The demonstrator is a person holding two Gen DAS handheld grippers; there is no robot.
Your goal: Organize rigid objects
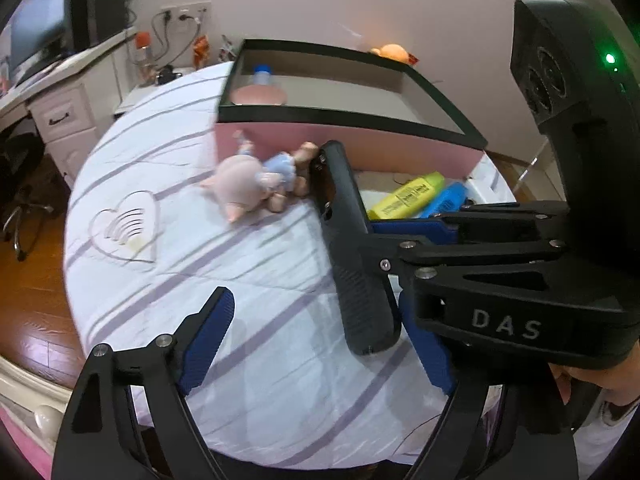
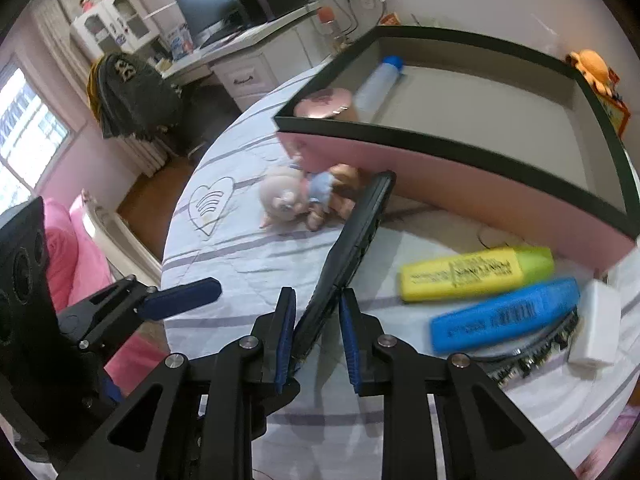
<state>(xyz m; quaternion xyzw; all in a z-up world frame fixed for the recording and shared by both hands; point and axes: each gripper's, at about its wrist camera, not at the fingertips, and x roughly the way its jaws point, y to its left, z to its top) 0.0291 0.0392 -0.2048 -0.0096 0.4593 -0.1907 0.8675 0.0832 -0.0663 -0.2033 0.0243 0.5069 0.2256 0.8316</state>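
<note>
My right gripper (image 2: 316, 300) is shut on the near end of a long black ribbed bar (image 2: 356, 236), which slants up off the striped sheet. In the left wrist view the same bar (image 1: 352, 248) crosses the middle, with the right gripper (image 1: 384, 248) clamped on its side. My left gripper (image 1: 320, 320) is open, with nothing pressed by its blue pads (image 1: 208, 336); the bar's low end lies between them. One left finger (image 2: 180, 298) shows in the right wrist view. A pink box with a black rim (image 1: 352, 116) (image 2: 440, 148) holds a blue-capped bottle (image 2: 380, 80) and a pink round case (image 2: 324, 102).
A pink doll figure (image 1: 252, 184) (image 2: 296, 196) lies against the box front. A yellow highlighter (image 2: 476, 272), a blue highlighter (image 2: 504, 316) and a white block (image 2: 596, 324) lie right of the bar. A clear heart shape (image 1: 124, 228) lies to the left. Desk and wood floor are beyond.
</note>
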